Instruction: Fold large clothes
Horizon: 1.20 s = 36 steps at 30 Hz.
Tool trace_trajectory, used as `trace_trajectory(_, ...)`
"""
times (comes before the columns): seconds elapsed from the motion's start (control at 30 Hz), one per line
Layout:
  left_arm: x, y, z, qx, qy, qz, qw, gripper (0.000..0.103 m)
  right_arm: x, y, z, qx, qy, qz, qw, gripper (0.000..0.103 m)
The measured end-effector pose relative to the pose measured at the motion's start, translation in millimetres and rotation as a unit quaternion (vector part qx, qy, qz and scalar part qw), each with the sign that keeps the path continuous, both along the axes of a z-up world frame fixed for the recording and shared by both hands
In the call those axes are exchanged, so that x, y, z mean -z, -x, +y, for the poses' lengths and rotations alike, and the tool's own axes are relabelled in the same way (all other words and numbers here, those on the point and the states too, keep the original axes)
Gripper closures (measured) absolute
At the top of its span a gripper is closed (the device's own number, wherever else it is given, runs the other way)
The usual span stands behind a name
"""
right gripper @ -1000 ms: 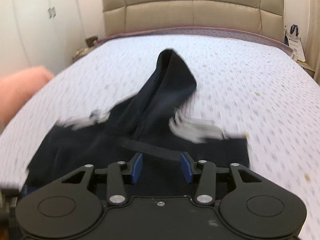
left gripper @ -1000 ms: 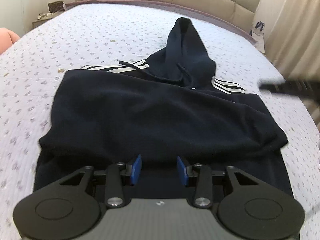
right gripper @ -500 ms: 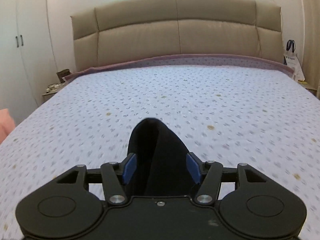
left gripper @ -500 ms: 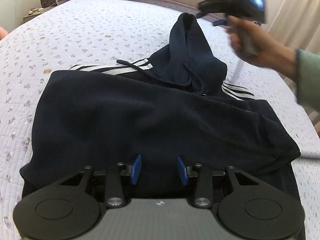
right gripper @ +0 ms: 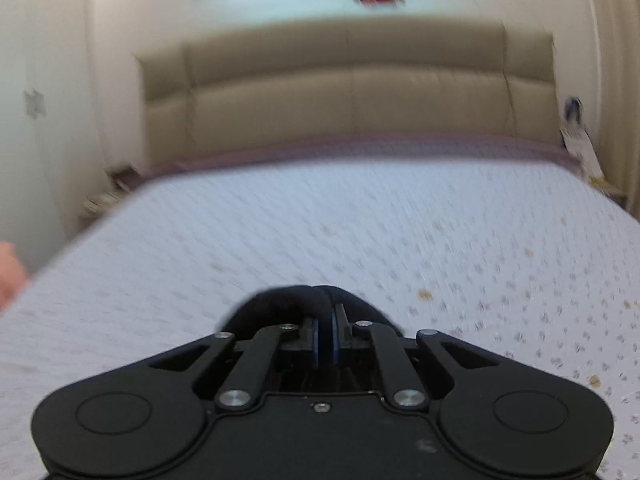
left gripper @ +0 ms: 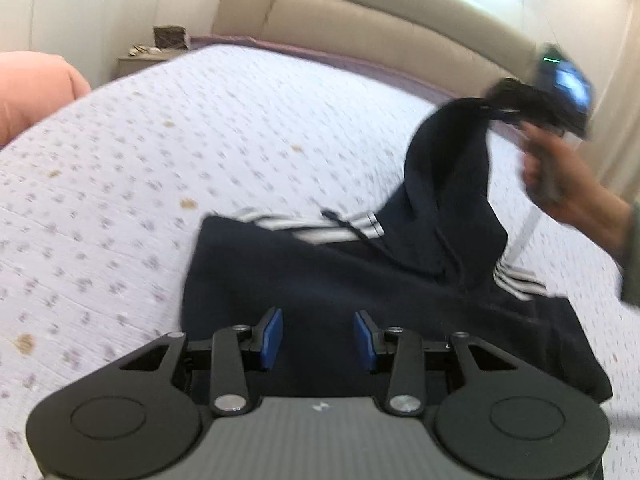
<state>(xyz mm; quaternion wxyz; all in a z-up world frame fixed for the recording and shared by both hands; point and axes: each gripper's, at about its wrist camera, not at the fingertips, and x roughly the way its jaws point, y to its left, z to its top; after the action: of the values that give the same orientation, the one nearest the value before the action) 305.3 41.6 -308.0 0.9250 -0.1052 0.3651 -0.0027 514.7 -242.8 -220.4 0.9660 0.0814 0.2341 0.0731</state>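
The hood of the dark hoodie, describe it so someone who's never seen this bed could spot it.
On the lilac-speckled bed lies a folded navy hoodie with white stripes. Its hood is the pointed part rising from the top edge, the only part lifted, its tip pinched in the right tool.

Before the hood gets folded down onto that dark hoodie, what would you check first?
1. Right hand-held gripper clamped on the hood tip: ok; its jaws have just closed on the fabric.
2. Hood lifted off the bed: ok.
3. Left hand-held gripper free: ok, jaws apart, nothing pinched.
4. Hoodie body lying flat: ok.
5. Drawstrings tucked away: not ok, they trail loose.
6. Grip depth: cannot tell.
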Motion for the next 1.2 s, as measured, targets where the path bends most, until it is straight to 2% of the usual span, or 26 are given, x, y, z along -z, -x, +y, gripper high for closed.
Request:
trace_trajectory(0.1,-13,5,1,-0.008,-0.008,-0.013,0.9998,0.062,-32,57,-3,-0.035,-0.003,-0.047,0.998,0.095)
trace_trajectory(0.3,-41,24,-8,-0.009,-0.005,-0.046,0.9989,0.061,-90,187,-15,-0.145,-0.053,-0.09,0.984,0.094)
trace_trajectory(0.37,-48,31,-10,-0.007,0.0,-0.053,0.9986,0.061,-102,244,-19,-0.192,-0.053,-0.091,0.976,0.09)
trace_trajectory(0.43,-54,41,-11,-0.003,0.0,-0.058,0.9983,0.061,-100,299,-18,-0.242,-0.036,-0.06,0.968,0.088)
trace_trajectory(0.5,-57,49,-12,0.004,-0.002,-0.058,0.9983,0.059,-81,341,-15,-0.282,0.0,-0.004,0.96,0.063)
trace_trajectory(0.53,-57,52,-12,0.011,-0.003,-0.053,0.9985,0.057,-66,360,-13,-0.299,0.023,0.04,0.953,0.025)
trace_trajectory(0.57,-56,55,-12,0.017,-0.002,-0.047,0.9987,0.051,-47,377,-13,-0.306,0.041,0.087,0.947,0.014)
trace_trajectory(0.6,-53,57,-10,0.02,0.001,-0.04,0.999,0.047,-32,390,-16,-0.307,0.045,0.12,0.943,0.015)
trace_trajectory(0.67,-48,62,-7,0.029,0.015,-0.021,0.9992,0.039,-4,406,-26,-0.296,0.04,0.191,0.935,0.015)
trace_trajectory(0.7,-43,62,-5,0.035,0.03,-0.007,0.9989,0.037,3,412,-31,-0.285,0.032,0.211,0.934,0.015)
trace_trajectory(0.8,-30,56,1,0.041,0.093,0.026,0.9945,0.034,17,408,-48,-0.218,-0.015,0.235,0.947,0.015)
trace_trajectory(0.9,-10,40,4,0.041,0.174,0.057,0.9822,0.033,35,385,-60,-0.137,-0.101,0.258,0.951,0.015)
trace_trajectory(1.03,16,9,3,0.022,0.253,0.099,0.9622,0.032,49,350,-76,-0.055,-0.219,0.273,0.935,0.015)
trace_trajectory(1.13,33,-10,-8,0.023,0.246,0.138,0.959,0.033,54,330,-76,-0.027,-0.27,0.29,0.918,0.015)
trace_trajectory(1.17,38,-15,-13,0.03,0.249,0.14,0.9579,0.039,58,327,-71,-0.025,-0.271,0.298,0.915,0.015)
trace_trajectory(1.2,43,-18,-18,0.037,0.252,0.141,0.9568,0.069,63,323,-66,-0.024,-0.263,0.309,0.913,0.015)
